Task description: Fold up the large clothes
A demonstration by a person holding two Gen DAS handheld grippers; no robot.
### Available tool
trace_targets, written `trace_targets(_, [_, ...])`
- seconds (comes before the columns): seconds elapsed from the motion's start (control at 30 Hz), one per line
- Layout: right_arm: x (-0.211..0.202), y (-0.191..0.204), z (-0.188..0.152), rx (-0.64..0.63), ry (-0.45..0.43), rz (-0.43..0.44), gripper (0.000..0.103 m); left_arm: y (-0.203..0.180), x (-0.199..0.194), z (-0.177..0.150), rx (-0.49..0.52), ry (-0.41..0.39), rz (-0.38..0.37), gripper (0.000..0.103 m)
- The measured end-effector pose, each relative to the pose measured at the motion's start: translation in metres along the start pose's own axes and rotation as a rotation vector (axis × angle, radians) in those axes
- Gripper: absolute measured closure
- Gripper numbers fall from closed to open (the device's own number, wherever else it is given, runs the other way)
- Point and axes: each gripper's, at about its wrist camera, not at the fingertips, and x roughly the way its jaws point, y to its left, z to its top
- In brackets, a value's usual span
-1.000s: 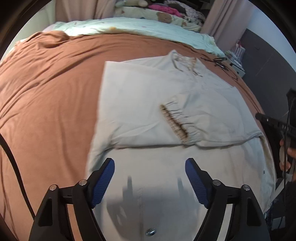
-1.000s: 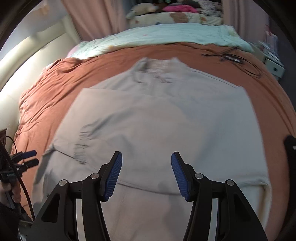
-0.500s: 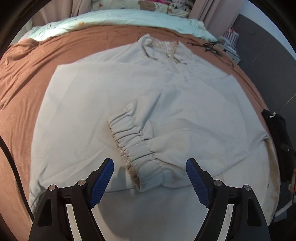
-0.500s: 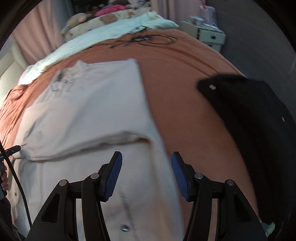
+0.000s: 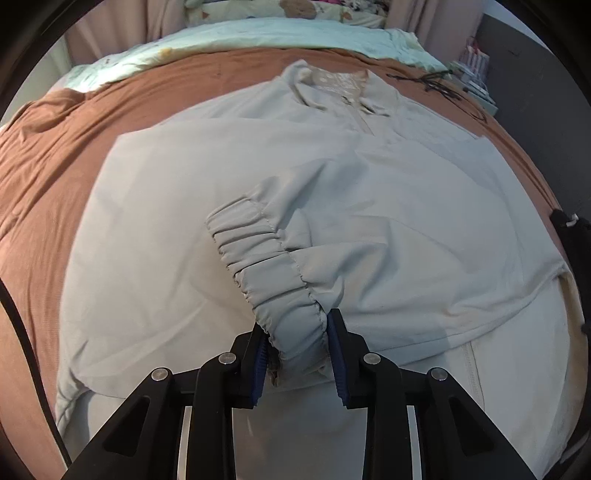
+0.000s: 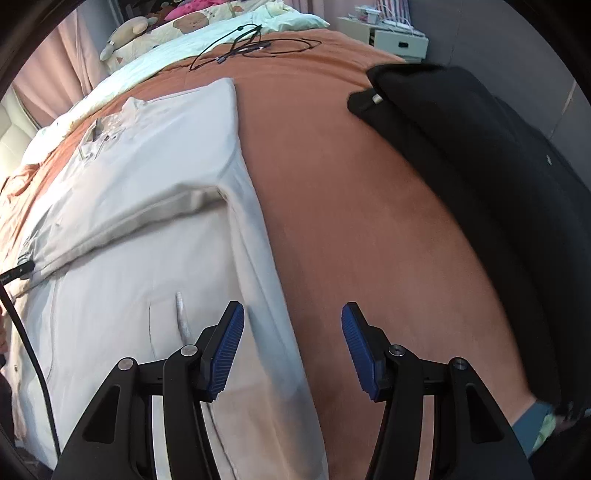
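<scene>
Beige cotton jacket (image 5: 155, 229) lies spread face up on the rust-brown bedspread (image 5: 48, 155), collar toward the pale green quilt (image 5: 258, 35) at the far end, one sleeve already crossed over the chest. Half a second ago the left gripper (image 5: 297, 354) hovered over that sleeve with its blue-padded fingers wide apart; now they have drawn in on either side of the gathered elastic cuff (image 5: 266, 273) and pinch its near end between them. That reads as the grab for the next sleeve adjustment or fold, so the cuff can probably be lifted or dragged once the hold is firm; the bunched elastic is thick, and a shallow bite could slip off it

The right gripper (image 6: 291, 350) has stayed spread, nothing between its pads. Over the last second its view has swung from the jacket's middle to the jacket's right edge, and it now hangs above that long side seam where cloth meets bedspread, left pad over fabric, right pad over bare bedspread. A folded black garment (image 6: 480, 155) lies well apart to the right, and a thin black cable (image 6: 255, 44) sits near the quilt. Likely the right side is next to be folded inward
</scene>
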Motion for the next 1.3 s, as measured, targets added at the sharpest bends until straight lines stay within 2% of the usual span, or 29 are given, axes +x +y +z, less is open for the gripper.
trace_targets(0.17, [-0.009, -0.004, -0.018, 0.000, -0.009, 0.061, 0.050, 0.014, -0.012, 0.000, -0.074, 0.031, -0.047, 0.054])
trace_targets(0.23, [-0.009, -0.005, -0.024, -0.004, -0.006, 0.076, 0.050, 0.014, -0.024, -0.004, -0.068, 0.026, -0.040, 0.054])
trace_targets(0.37, [-0.007, -0.006, -0.032, -0.012, -0.009, 0.082, 0.050, 0.019, -0.052, -0.021, -0.060, -0.003, -0.038, 0.042])
trace_targets(0.47, [-0.005, -0.013, -0.037, 0.000, -0.015, 0.106, 0.050, 0.026, -0.069, -0.038, -0.063, -0.015, -0.035, 0.039])
trace_targets(0.67, [-0.006, -0.029, -0.057, -0.024, -0.012, 0.137, 0.049, 0.041, -0.102, -0.088, -0.062, -0.019, -0.027, 0.038])
trace_targets(0.73, [-0.014, -0.046, -0.069, -0.032, -0.023, 0.139, 0.040, 0.050, -0.116, -0.109, -0.076, -0.035, -0.011, 0.038])
trace_targets(0.8, [-0.016, -0.054, -0.080, -0.016, -0.033, 0.149, 0.039, 0.060, -0.127, -0.126, -0.101, -0.046, -0.014, 0.035])
trace_targets(0.87, [-0.016, -0.060, -0.090, 0.013, -0.041, 0.182, 0.039, 0.073, -0.137, -0.147, -0.135, -0.054, -0.009, 0.027])
trace_targets(0.93, [-0.016, -0.064, -0.102, 0.034, -0.051, 0.196, 0.039, 0.084, -0.145, -0.167, -0.159, -0.059, 0.013, 0.025])
trace_targets(1.13, [-0.019, -0.072, -0.130, 0.060, -0.112, 0.279, 0.039, 0.115, -0.156, -0.224, -0.233, -0.033, 0.052, 0.025])
trace_targets(1.3, [-0.016, -0.087, -0.137, 0.090, -0.123, 0.383, 0.039, 0.128, -0.157, -0.261, -0.294, -0.023, 0.029, 0.024])
